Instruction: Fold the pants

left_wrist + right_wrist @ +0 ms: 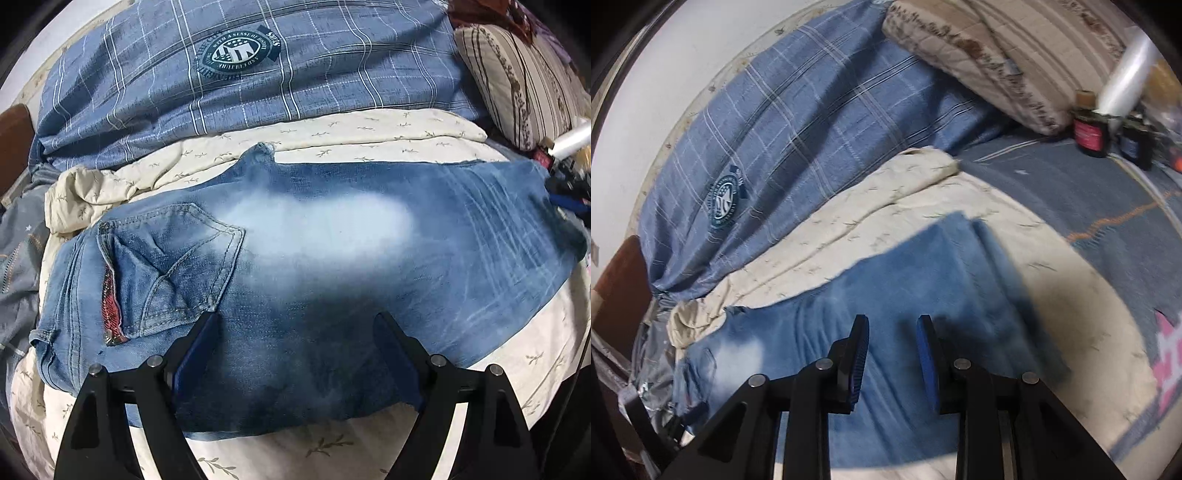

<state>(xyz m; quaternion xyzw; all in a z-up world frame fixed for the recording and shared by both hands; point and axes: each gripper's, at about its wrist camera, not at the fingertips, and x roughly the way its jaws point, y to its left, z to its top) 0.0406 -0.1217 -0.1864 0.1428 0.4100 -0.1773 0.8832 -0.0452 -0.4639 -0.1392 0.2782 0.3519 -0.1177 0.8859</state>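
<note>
Faded blue jeans (332,240) lie flat across a cream leaf-print bedsheet (332,454), back pocket (177,266) at the left. My left gripper (295,317) is wide open just above the jeans' near edge, holding nothing. In the right wrist view the jeans (905,280) run from lower left to the middle. My right gripper (892,321) is open over them, holding nothing.
A blue plaid quilt with a round badge (240,74) lies behind the jeans. A striped pillow (517,81) sits at the right. Dark bottles (1089,134) stand at the far right on a blue-grey blanket (1089,206).
</note>
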